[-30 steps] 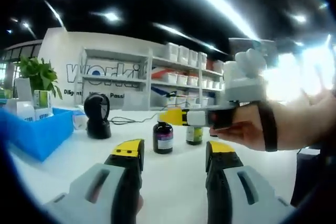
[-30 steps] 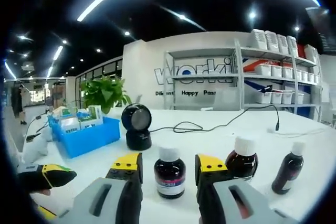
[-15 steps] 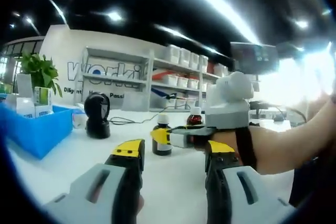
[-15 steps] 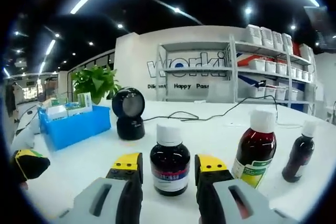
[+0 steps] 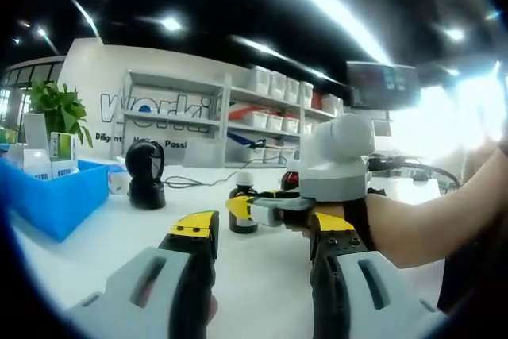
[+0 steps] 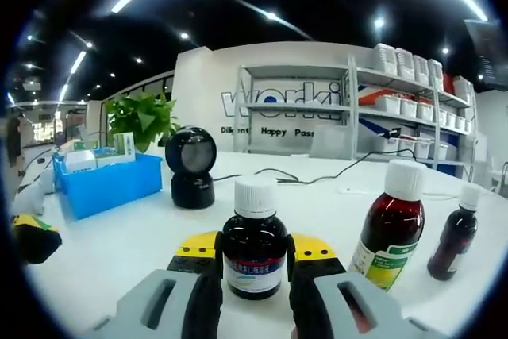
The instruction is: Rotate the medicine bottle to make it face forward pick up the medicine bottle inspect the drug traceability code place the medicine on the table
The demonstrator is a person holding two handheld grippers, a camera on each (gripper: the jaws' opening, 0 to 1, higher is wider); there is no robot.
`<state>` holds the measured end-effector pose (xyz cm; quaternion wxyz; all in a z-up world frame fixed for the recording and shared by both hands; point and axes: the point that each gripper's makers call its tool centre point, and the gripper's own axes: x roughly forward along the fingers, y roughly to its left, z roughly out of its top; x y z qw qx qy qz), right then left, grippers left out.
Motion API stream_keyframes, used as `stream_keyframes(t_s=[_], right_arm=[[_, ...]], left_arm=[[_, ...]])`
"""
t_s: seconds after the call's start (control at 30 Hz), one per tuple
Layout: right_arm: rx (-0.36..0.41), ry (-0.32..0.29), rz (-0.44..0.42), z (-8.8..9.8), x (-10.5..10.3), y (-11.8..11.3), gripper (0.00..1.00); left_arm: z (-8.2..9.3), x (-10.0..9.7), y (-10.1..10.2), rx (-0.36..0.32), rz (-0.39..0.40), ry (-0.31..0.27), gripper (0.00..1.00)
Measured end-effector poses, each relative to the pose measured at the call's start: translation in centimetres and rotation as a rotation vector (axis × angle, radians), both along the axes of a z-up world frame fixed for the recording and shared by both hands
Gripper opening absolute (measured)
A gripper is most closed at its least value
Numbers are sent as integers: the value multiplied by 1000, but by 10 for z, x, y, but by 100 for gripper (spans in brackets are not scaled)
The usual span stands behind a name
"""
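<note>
While its two yellow-tipped jaws are standing well apart with nothing between them, the left gripper [image 5: 262,232] is hovering over the white bench [image 5: 103,236] in the left gripper view. At about one o'clock from those jaws, the right gripper [image 5: 248,208] is coming in from the right, held by a person's hand [image 5: 337,216] with a dark strap round the wrist, the forearm reaching away toward three o'clock. Its yellow tips are sitting at the dark medicine bottle [image 5: 244,210] with the white cap, which is standing upright on the bench just beyond. A second bottle [image 5: 292,179] is peeking out behind, at roughly one o'clock from the first. At ten o'clock a black round scanner [image 5: 147,174] is standing, and farther toward nine o'clock a blue bin [image 5: 55,200] is holding small boxes, with a green plant [image 5: 57,109] above it.

Turning to the right gripper view, the right gripper [image 6: 254,245] is closing in on the medicine bottle [image 6: 254,245], both yellow tips pressing against its sides at the label while it is resting upright on the bench [image 6: 119,244]. At three o'clock a taller red-brown bottle [image 6: 390,224] with a green and white label is standing apart, and a small dark bottle [image 6: 456,232] is farther out the same way. The scanner [image 6: 190,168] is sitting at eleven o'clock, the blue bin [image 6: 103,184] at ten o'clock, and the left gripper's [image 6: 30,236] yellow tip is showing at nine o'clock.
</note>
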<state>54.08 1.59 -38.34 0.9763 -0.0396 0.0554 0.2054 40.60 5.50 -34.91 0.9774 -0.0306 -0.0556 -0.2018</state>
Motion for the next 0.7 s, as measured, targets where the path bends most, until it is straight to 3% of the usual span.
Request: stream_keyframes(t_s=[0.17, 0.33, 0.57, 0.7], right_arm=[[3, -5, 46, -2, 3, 3, 27], [6, -24, 150, 0, 5, 6, 27], [7, -4, 238, 0, 5, 4, 26], [57, 33, 282, 2, 3, 0, 26]], left_arm=[[-1, 0, 0, 3, 0, 3, 37], [-1, 1, 0, 3, 3, 4, 37], [-2, 2, -1, 10, 0, 5, 37], [-2, 2, -1, 14, 1, 7, 37]])
